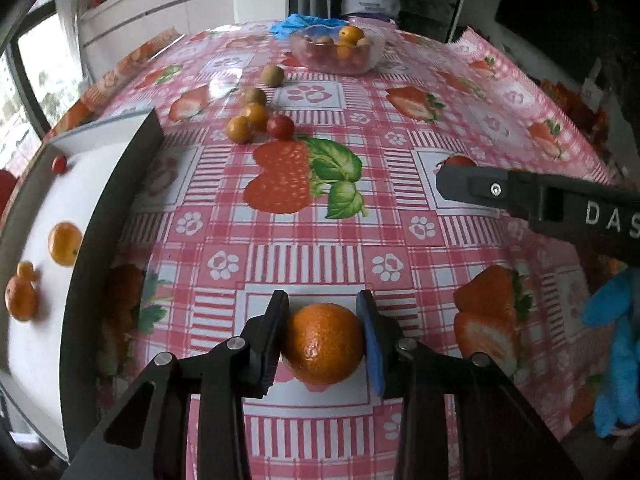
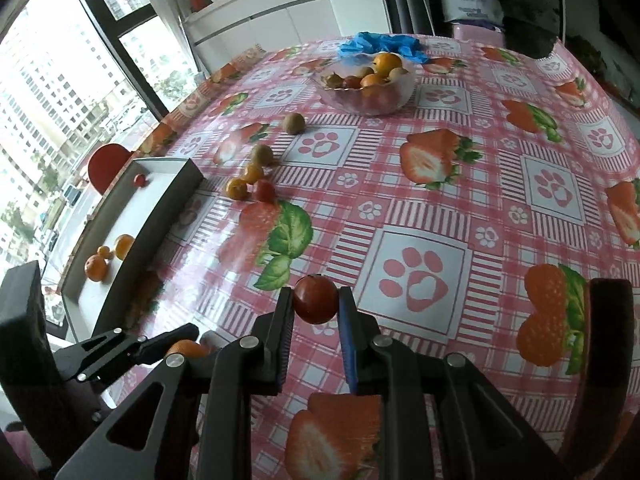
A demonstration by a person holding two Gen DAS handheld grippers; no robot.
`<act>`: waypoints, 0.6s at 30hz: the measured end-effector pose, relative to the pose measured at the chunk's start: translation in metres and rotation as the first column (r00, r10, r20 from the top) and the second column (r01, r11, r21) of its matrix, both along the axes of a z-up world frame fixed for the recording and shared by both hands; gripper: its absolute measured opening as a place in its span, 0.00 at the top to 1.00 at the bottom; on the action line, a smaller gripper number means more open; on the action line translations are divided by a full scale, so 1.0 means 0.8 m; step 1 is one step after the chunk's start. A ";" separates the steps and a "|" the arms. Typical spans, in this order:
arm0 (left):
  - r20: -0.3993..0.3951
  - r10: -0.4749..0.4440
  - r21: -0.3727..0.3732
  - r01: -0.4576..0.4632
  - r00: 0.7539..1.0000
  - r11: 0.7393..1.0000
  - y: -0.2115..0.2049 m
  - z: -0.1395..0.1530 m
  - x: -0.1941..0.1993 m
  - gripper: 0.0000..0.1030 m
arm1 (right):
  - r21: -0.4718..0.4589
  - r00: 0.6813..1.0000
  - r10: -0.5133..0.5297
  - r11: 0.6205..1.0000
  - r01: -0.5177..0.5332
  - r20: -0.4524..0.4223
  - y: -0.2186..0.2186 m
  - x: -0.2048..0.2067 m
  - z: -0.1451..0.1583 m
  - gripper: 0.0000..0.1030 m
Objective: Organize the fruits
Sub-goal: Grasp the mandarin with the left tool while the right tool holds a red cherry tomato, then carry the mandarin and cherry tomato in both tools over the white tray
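the left tongs are clamped on a round orange mandarin that sits low over the surface, which is covered in a pink checked strawberry-print cloth. the right tongs are clamped on a small glossy red cherry tomato. just left of them stands a dark-walled tray with a white floor, holding a few oranges and one small red tomato. a loose cluster of small fruits lies mid-surface, and a clear glass bowl of fruit stands at the far side.
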State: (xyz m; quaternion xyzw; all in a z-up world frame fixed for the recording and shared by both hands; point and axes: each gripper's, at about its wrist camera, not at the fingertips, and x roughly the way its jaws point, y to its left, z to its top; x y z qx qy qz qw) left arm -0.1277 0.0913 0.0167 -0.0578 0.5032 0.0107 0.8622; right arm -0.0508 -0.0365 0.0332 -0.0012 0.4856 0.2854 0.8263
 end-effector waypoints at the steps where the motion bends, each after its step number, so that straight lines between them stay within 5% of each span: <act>1: 0.006 0.007 -0.005 -0.007 1.000 1.000 0.004 0.004 -0.002 0.64 | -0.001 1.000 0.002 1.000 -0.002 -0.002 0.002 0.000 0.000 0.77; 18: 0.176 0.129 -0.050 -0.122 0.976 0.991 0.089 0.076 -0.030 0.64 | -0.013 0.994 0.108 0.994 -0.108 0.015 0.088 -0.014 0.027 0.77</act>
